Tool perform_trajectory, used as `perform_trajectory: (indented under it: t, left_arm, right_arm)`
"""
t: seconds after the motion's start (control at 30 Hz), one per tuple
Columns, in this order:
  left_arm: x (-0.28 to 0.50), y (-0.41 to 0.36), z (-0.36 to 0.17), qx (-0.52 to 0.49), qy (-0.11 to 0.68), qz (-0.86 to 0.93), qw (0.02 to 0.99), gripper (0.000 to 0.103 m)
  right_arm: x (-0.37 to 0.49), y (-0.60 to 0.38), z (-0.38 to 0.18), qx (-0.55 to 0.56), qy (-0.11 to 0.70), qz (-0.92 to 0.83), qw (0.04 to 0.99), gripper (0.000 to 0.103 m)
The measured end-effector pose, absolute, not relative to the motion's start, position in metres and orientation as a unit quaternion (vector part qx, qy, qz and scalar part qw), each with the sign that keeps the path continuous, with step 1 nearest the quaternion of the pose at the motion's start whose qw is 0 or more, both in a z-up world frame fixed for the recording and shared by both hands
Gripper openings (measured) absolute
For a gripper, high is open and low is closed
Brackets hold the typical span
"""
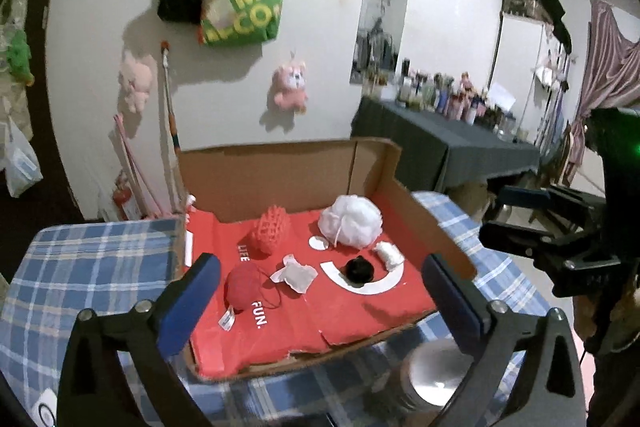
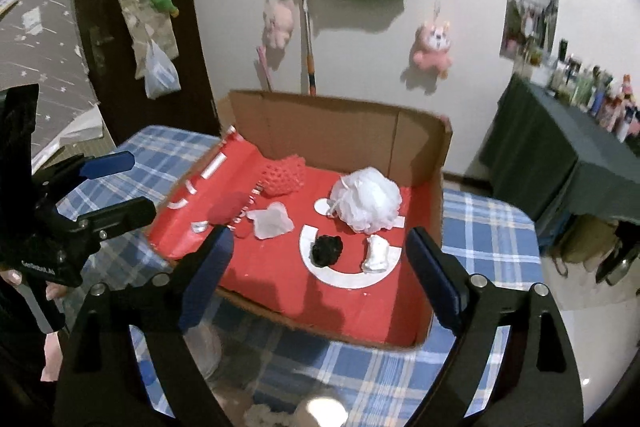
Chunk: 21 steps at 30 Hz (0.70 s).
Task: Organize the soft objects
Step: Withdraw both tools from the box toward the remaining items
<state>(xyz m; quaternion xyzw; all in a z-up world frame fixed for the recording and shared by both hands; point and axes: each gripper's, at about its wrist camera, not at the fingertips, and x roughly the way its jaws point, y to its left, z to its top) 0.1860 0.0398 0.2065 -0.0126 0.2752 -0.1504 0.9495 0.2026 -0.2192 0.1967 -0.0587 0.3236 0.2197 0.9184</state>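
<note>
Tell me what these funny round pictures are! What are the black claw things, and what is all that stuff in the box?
A person holds a black grabbing tool in each hand, and each has a camera looking out along its two blue-tipped fingers. One picture comes from the left tool, the other from the right tool. Both are open and hold nothing.

In front of them is a cardboard box lined in red, on a blue checked cloth. In it lie soft things: a white bath pouf, a coral mesh sponge, a red yarn ball, a small black lump and two small white pieces I can't identify.
</note>
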Motion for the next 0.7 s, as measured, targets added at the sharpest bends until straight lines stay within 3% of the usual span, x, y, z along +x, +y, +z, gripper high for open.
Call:
perform_trajectory:
  t: [0.4, 0.7]
  left_arm:
    - [0.087, 0.027, 0.205, 0.004, 0.201, -0.131, 0.971, 0.103]
    - [0.044, 0.017, 0.178, 0.007, 0.185, -0.11, 0.977, 0.103]
  right_arm:
    - [0.081, -0.236, 0.208, -0.048, 0.221, 0.197, 0.954, 0.09]
    - [0.032, -0.245, 0.18, -0.036, 0.207, 0.183, 0.961, 0.091]
